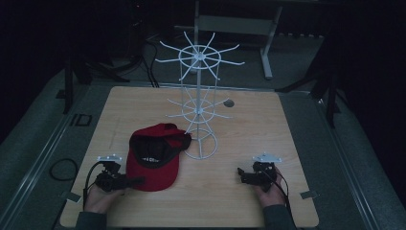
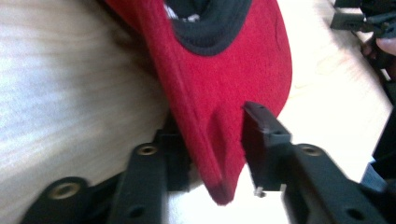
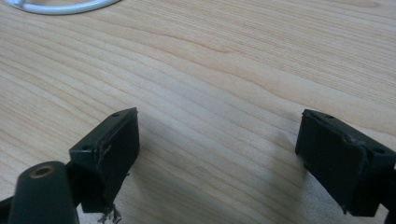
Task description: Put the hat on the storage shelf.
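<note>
A wooden counter (image 1: 249,143) carries a white wire display rack (image 1: 199,108) at its centre, with a red baseball cap (image 1: 154,158) lying crown-down just left of the rack's ring base. The left gripper (image 2: 210,154) is clamped on the cap's brim; the right gripper (image 3: 217,158) hovers spread apart above bare wood.

Dim room, light falling mostly on the pale wood-grain tabletop (image 1: 268,143), which has rounded corners. Grey floor (image 1: 364,158) surrounds it. Beyond the far edge stands a grey metal frame (image 1: 268,43), possibly a desk's legs. Dark stands (image 1: 330,91) flank both sides; the back wall is lost in blackness.
</note>
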A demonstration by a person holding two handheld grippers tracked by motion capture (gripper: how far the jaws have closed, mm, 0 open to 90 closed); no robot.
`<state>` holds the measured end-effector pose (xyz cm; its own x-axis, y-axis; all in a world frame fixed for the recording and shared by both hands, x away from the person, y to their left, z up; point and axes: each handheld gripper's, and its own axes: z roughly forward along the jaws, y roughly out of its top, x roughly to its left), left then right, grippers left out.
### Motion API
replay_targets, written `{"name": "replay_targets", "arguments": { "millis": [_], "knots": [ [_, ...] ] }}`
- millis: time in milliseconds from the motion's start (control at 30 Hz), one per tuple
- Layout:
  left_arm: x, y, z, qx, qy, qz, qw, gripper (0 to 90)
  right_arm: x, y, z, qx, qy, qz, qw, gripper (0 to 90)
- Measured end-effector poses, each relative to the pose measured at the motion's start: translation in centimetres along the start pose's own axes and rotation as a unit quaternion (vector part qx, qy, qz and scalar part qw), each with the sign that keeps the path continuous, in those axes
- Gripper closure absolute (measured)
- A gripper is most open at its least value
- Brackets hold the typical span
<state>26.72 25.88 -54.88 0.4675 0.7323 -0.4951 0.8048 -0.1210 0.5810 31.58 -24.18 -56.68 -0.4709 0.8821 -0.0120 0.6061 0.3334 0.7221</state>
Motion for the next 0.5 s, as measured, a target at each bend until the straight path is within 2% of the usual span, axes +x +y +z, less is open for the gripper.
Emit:
{"name": "replay_targets", "arguments": {
  "millis": [100, 167, 233, 333, 367, 500],
  "knots": [
    [0.8, 0.5, -0.8, -0.031, 0.001, -0.017, 0.9994, 55.1, 0.0, 0.0, 0.0, 0.000, 0.000, 0.000, 1.0000, 13.4],
    [1.3, 0.9, -1.3, -0.034, -0.004, -0.021, 0.9992, 55.2, 0.0, 0.0, 0.0, 0.000, 0.000, 0.000, 1.0000, 13.4],
    [1.7, 1.1, -1.5, -0.031, -0.009, -0.025, 0.9992, 57.6, 0.0, 0.0, 0.0, 0.000, 0.000, 0.000, 1.0000, 13.4],
    [1.7, 1.0, -1.1, -0.020, -0.012, -0.025, 0.9994, 74.0, 0.0, 0.0, 0.0, 0.000, 0.000, 0.000, 1.0000, 13.4],
    [1.5, 0.9, -0.9, -0.014, -0.009, -0.023, 0.9996, 76.2, 0.0, 0.0, 0.0, 0.000, 0.000, 0.000, 1.0000, 13.4],
    [0.7, 0.7, -0.1, -0.002, -0.020, -0.024, 0.9995, 75.7, 0.0, 0.0, 0.0, 0.000, 0.000, 0.000, 1.0000, 13.4]
  ]
}}
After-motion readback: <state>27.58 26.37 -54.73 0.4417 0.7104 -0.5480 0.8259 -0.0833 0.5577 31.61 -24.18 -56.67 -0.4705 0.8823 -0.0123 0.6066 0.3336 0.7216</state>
